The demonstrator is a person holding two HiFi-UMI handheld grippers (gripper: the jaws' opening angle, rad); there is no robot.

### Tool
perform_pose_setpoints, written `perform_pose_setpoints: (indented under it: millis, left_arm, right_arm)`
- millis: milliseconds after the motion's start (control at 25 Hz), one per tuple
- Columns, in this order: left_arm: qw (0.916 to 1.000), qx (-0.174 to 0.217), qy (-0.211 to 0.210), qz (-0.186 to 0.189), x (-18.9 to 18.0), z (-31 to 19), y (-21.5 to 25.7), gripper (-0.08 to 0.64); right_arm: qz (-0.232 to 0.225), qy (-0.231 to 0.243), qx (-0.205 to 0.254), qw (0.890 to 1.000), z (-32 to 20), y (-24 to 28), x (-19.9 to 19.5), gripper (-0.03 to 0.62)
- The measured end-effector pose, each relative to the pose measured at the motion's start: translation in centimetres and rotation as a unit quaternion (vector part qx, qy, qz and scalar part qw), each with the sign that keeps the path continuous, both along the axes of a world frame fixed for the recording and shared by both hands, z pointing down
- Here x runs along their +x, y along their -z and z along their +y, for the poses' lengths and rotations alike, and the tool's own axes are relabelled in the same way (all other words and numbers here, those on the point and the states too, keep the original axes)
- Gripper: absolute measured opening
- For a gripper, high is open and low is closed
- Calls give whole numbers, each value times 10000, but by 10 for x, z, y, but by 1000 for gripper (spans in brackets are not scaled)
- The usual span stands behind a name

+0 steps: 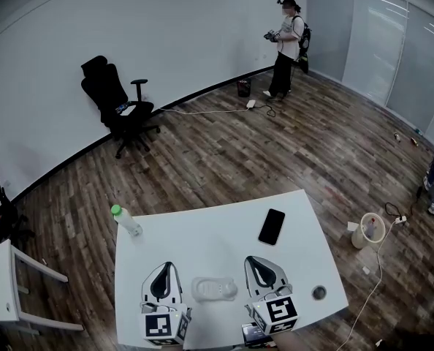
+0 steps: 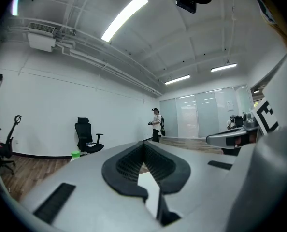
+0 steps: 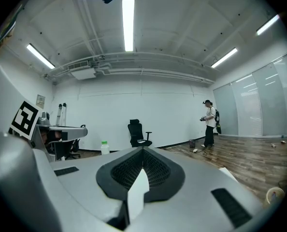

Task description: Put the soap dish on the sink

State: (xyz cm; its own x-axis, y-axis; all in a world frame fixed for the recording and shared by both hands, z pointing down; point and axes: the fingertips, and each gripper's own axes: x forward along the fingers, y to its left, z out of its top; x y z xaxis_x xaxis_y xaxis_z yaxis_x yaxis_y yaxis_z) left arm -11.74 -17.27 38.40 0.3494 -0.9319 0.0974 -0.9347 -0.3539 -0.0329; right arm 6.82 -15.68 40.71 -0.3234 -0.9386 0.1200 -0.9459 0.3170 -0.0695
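Observation:
In the head view a pale, translucent soap dish [image 1: 214,289] lies on the white table [image 1: 202,240] near its front edge, between my two grippers. My left gripper [image 1: 167,266] hovers just left of the dish, its jaws closed together and empty. On the dish's other side, my right gripper [image 1: 253,259] is likewise shut with nothing in it. Neither touches the dish. The left gripper [image 2: 144,144] and right gripper [image 3: 143,149] each look level across the room in their own views, and the dish is hidden below them. No sink shows in any view.
A black phone [image 1: 271,227] lies on the table's far right, a green-capped bottle [image 1: 126,220] at its far left corner, a small dark round thing [image 1: 318,292] near the right edge. A black office chair [image 1: 118,104] and a standing person [image 1: 285,46] are by the far wall.

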Motion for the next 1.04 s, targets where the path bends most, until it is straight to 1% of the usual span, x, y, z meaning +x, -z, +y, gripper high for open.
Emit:
perform_pose_setpoints:
  millis: [280,560,1040]
  left_arm:
    - [10000,17,69,-46,-4,-1,2,6]
    - [9998,-10,184,-39,-14,-3,2,6]
    - [9997,-35,228,24,-20,0,0,6]
  right_arm:
    - [110,-64,206,9997,0,9,2,9]
    - [120,-107,213,9996,-2,10,3,9]
    - [80,-80,128,9999,1,5,2,9]
